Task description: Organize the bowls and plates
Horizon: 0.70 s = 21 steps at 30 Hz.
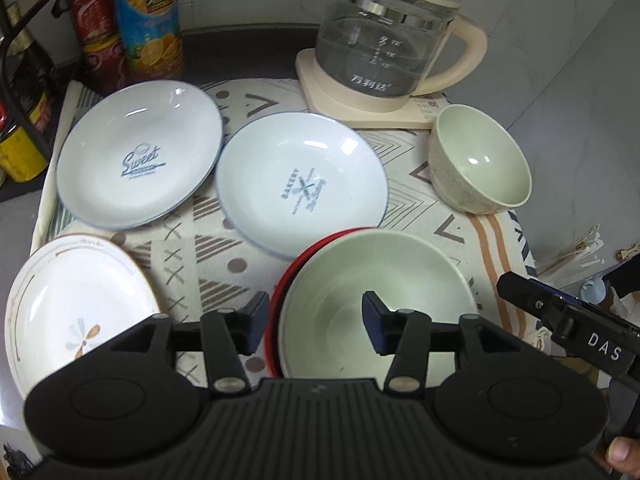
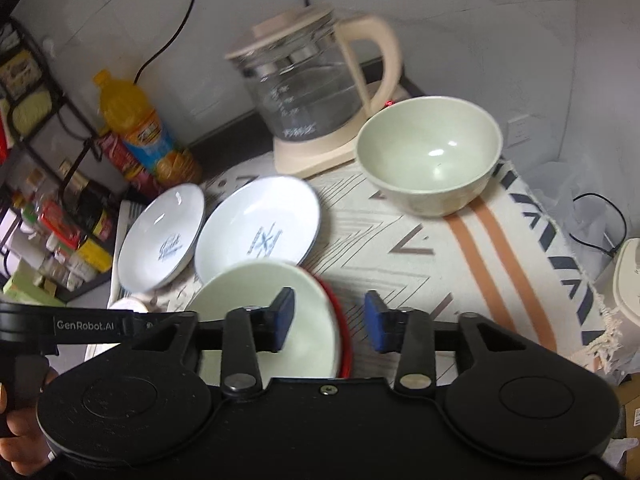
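Pale green bowl (image 1: 376, 300) sits nested in a red bowl (image 1: 280, 300) at the near edge of the patterned cloth (image 1: 200, 248); only a red crescent shows, so the stack looks deliberate, like with like.

Left gripper (image 1: 316, 322) straddles that stack's left rim, claw spread, one pad outside, one over the bowl's hollow, pinching nothing. Right gripper (image 2: 330, 322) straddles the right rim likewise, spread and empty.

Second green bowl (image 2: 430, 156) stands alone at two o'clock from the stack, just beside the glass kettle (image 1: 384, 36); probably next to join.

"Sweet" plate (image 1: 140, 152) at eleven o'clock and "Bakery" plate (image 1: 300, 184) at twelve, rims overlapping. Flower plate (image 1: 76, 304) at nine o'clock, apart. Plates not yet stacked.
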### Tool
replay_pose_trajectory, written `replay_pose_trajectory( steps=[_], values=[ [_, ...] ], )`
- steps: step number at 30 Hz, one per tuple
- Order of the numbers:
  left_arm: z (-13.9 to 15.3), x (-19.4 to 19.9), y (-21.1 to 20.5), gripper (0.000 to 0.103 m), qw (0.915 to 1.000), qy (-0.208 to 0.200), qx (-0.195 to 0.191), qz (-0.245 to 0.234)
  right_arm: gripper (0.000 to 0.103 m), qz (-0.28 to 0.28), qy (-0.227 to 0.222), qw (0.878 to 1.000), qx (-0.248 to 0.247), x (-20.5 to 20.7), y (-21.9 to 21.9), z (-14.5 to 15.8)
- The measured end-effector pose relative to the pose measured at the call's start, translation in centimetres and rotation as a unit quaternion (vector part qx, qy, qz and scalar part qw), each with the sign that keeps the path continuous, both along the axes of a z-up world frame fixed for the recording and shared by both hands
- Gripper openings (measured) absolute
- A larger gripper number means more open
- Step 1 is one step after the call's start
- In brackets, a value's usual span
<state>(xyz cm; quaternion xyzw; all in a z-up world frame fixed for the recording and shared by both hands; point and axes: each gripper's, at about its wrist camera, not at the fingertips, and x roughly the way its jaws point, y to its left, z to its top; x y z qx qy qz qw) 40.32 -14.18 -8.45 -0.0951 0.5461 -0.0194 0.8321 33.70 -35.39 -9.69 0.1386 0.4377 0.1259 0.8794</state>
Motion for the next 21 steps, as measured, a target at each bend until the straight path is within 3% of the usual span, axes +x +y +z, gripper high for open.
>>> replay_pose_trajectory(
  steps=[5, 10, 21],
  values=[
    [0.3, 1.1, -1.3, 0.057, 0.9999, -0.009, 0.004, -0.010, 0.059, -0.034, -0.010, 0.999, 0.003, 0.5, -1.7, 0.0],
    [0.4, 2.8, -2.9, 0.058, 0.9997, -0.015, 0.005, -0.017, 0.065, -0.060, -0.010, 0.998, 0.004, 1.2, -3.3, -0.4],
    [-1.0, 7.3, -6.8, 0.058, 0.9988, -0.029, -0.015, -0.036, 0.065, -0.101, -0.009, 0.995, 0.013, 3.7, -6.6, -1.6]
  ],
)
